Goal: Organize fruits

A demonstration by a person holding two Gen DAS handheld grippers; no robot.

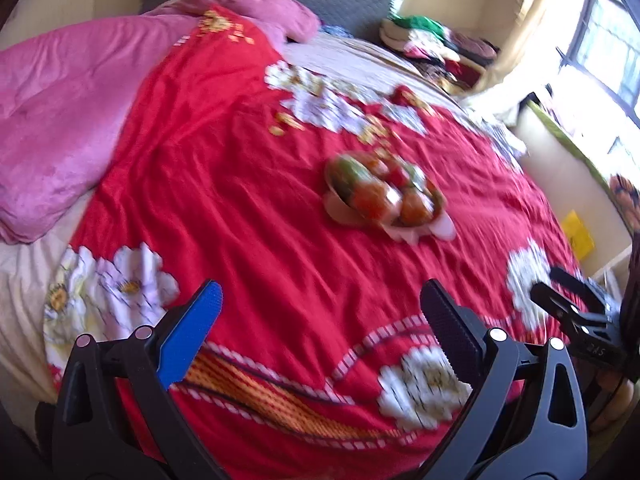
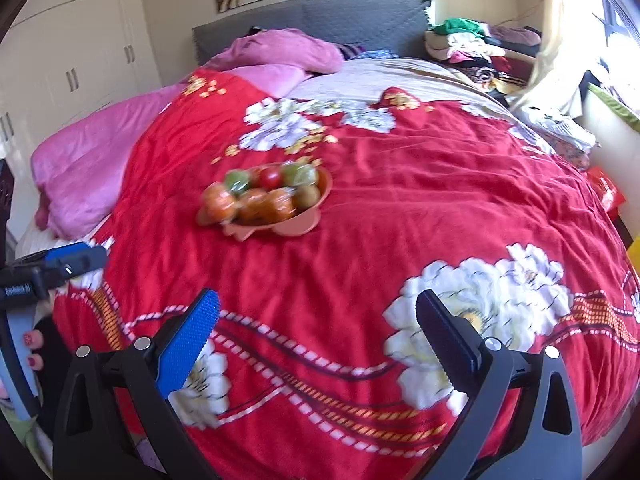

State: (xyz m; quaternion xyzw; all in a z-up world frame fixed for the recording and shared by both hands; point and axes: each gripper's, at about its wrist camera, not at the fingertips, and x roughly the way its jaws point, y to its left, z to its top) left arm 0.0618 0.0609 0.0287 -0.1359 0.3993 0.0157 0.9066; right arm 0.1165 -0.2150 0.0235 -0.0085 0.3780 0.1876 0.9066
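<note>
Both grippers held clear | left gripper [image 1: 320,328] jaws spread, nothing held | fruits [image 2: 262,194] piled in pink bowl [image 2: 304,222] mid-bed on red bedspread [image 2: 400,200]; none seen loose | right gripper [image 2: 318,330] jaws spread, nothing held | scene fits fruits gathered or awaiting sorting

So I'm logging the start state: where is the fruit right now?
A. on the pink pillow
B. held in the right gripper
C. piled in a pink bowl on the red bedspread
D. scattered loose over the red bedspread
C: the fruit sits heaped in the pink bowl on the red bedspread, and both the left gripper and right gripper are open and empty.
</note>
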